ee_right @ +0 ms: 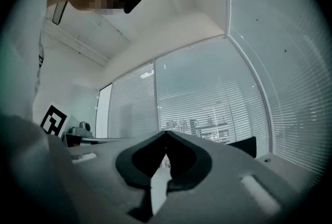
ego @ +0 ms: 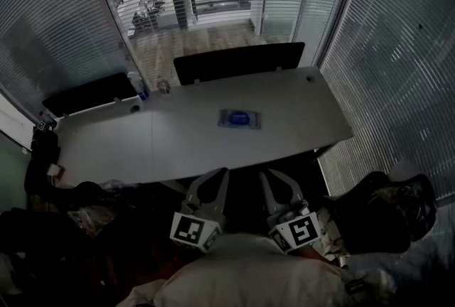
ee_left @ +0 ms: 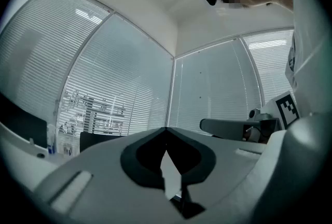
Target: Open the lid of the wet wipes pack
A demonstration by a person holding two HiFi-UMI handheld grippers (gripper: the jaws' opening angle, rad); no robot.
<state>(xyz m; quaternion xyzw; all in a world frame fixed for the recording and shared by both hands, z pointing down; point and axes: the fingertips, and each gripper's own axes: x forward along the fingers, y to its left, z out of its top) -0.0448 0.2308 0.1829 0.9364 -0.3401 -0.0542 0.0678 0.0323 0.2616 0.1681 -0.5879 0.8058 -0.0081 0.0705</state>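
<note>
The wet wipes pack (ego: 239,119) lies flat in the middle of the white table (ego: 178,149); it is pale with a blue oval lid on top. Both grippers hang close to the person's body, below the table's near edge and well short of the pack. The left gripper (ego: 223,172) and the right gripper (ego: 264,172) sit side by side, pointing toward the table. In the left gripper view, the left gripper (ee_left: 166,129) has its jaws meeting at the tip with nothing held. The right gripper (ee_right: 166,133) looks the same in its own view. The pack shows in neither gripper view.
Two dark panels (ego: 239,62) (ego: 91,92) stand along the table's far edge, with a small bottle (ego: 135,82) between them. A black chair (ego: 377,209) is at the near right, and dark clutter (ego: 43,156) at the left. Glass walls with blinds surround the table.
</note>
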